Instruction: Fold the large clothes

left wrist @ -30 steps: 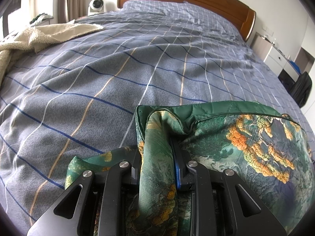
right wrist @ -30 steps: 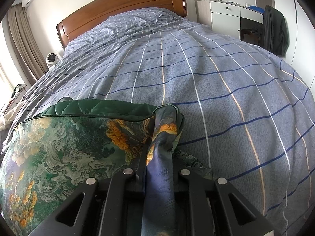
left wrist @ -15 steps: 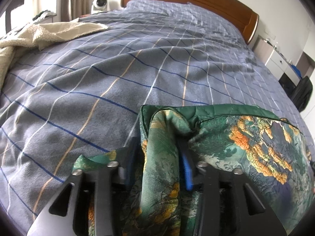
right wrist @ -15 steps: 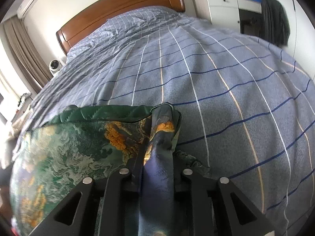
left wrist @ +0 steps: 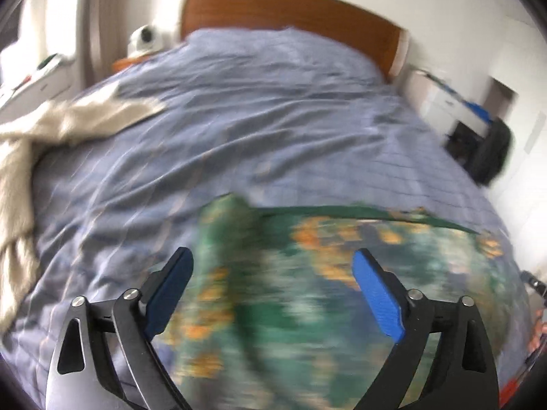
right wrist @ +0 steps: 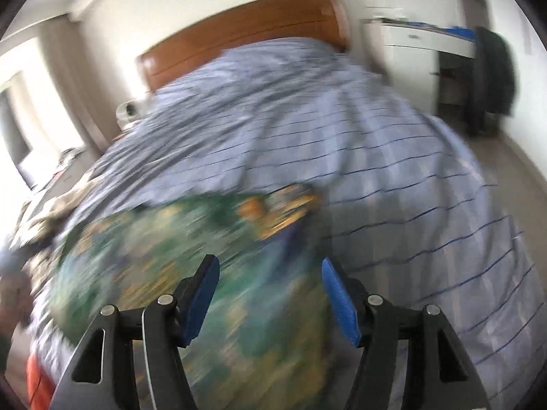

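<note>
A green garment with orange and blue print (left wrist: 307, 273) lies folded on the blue checked bedspread (left wrist: 256, 119); both views are motion-blurred. My left gripper (left wrist: 273, 266) is open, its blue pads wide apart above the garment's left end. In the right wrist view the garment (right wrist: 205, 246) lies below my right gripper (right wrist: 270, 273), which is open over the garment's right end. Neither gripper holds cloth.
A cream blanket (left wrist: 51, 130) lies on the bed's left side. The wooden headboard (left wrist: 290, 10) is at the far end. A white cabinet (right wrist: 420, 54) and a dark hanging garment (right wrist: 492, 78) stand to the bed's right. Something orange (right wrist: 37, 386) shows at lower left.
Both grippers were shut on the garment's corners; now both have opened, let the cloth go and pulled up and back. The garment lies on the bed.
</note>
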`<state>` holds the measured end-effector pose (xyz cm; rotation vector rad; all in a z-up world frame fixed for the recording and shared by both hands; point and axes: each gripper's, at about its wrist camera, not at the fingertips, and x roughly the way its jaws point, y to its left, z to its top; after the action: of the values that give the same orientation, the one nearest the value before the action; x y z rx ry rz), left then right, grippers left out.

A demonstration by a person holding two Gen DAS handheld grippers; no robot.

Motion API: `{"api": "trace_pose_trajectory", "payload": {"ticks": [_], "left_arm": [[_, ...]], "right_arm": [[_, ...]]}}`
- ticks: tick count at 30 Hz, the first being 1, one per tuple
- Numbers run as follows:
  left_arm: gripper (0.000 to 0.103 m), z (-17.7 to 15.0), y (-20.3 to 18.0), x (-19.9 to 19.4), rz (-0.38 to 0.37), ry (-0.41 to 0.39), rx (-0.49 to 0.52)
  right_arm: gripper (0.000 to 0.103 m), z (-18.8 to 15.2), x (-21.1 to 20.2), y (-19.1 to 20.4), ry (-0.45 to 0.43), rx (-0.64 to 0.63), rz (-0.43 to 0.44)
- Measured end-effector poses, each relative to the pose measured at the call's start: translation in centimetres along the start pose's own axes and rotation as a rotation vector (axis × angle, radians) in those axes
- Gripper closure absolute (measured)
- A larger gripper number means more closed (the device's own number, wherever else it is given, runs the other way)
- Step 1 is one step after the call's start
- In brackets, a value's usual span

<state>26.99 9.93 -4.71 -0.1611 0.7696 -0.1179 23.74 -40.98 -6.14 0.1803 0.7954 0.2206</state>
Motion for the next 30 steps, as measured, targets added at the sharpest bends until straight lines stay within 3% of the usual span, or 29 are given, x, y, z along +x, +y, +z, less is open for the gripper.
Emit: {"api": "trace_pose_trajectory", "payload": {"ticks": [3,5,7,13,16,23,26,28,30], "left_arm": [[0.004,0.5,-6.0,1.0,-0.102,0.059,0.110],[0.004,0.6,-9.2,2.8,-0.126,0.110,0.176],[0.004,0.5,-12.3,5.8,-0.108,0.166,0.232],[0.004,-2.1,-15.8,12.1,-0.041,0.260,0.229],[0.004,-3.8,-16.8,10.7,-0.058,0.210,0.288],[0.004,-9.0,-19.1,6.3,-0.048,0.147,0.442],[0.004,-11.9,-20.1,4.3,-0.086,0.145,0.508],[0.004,-12.8,-20.5,3.1,-0.116,0.138,0.575],[0.004,-13.0,-20.4,1.7,-0.170,0.139,0.579]], "right_arm": [[0.039,-2.6,-1.4,1.8,0.001,-0.016,0.068],[0.039,-4.7,-2.0,2.8,0.013,0.005,0.110],[0.039,-6.3,-2.6,3.2,0.022,0.025,0.131],[0.039,-11.0,-5.9,3.5,0.010,0.072,0.157],[0.039,-13.1,-8.4,2.2,-0.003,0.093,0.156],[0.039,-16.0,-9.3,0.4,0.033,0.132,0.117],[0.039,-16.5,-8.6,-0.4,0.044,0.203,0.091],[0.039,-16.7,-8.2,-1.1,0.038,0.269,0.091],[0.038,-16.7,-7.5,-2.0,0.035,0.347,0.097]]}}
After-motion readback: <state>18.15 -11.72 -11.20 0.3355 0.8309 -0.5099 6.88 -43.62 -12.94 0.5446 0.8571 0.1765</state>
